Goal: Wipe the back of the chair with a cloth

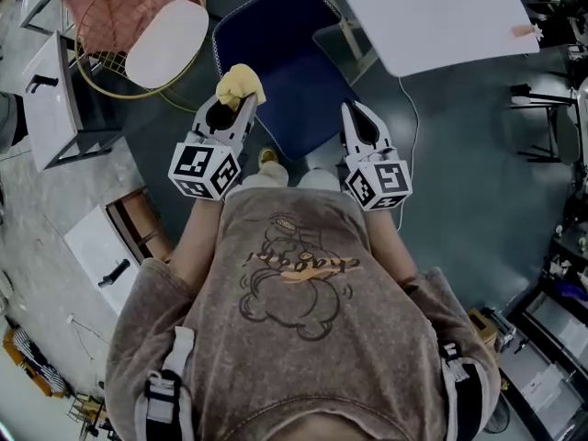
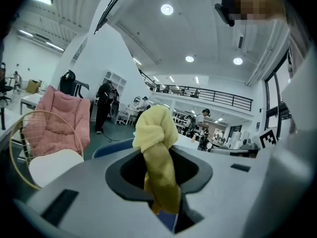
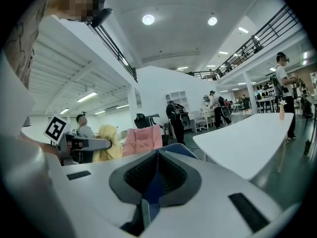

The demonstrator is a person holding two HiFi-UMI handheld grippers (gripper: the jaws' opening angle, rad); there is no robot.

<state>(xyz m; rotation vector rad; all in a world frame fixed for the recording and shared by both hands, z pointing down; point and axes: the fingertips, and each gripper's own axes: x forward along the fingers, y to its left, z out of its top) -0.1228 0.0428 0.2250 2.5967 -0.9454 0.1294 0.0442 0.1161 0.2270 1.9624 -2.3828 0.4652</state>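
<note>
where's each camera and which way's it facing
Head view: on the head, looking steeply down at the blue chair; shows torso, left tongs, right tongs.
Left gripper view: on the left tongs, looking along them, shut on the yellow cloth.
Right gripper view: on the right tongs, shut, facing the white table.
Shared: all show the cloth.

We have the dark-blue padded chair [image 1: 285,62] dead ahead, white flat table [image 1: 432,12] right of it, pink-cushioned wire-hoop seat [image 1: 129,16] left, crumpled yellow cloth [image 1: 239,84] in left gripper [image 1: 237,101] over its near edge.
</note>
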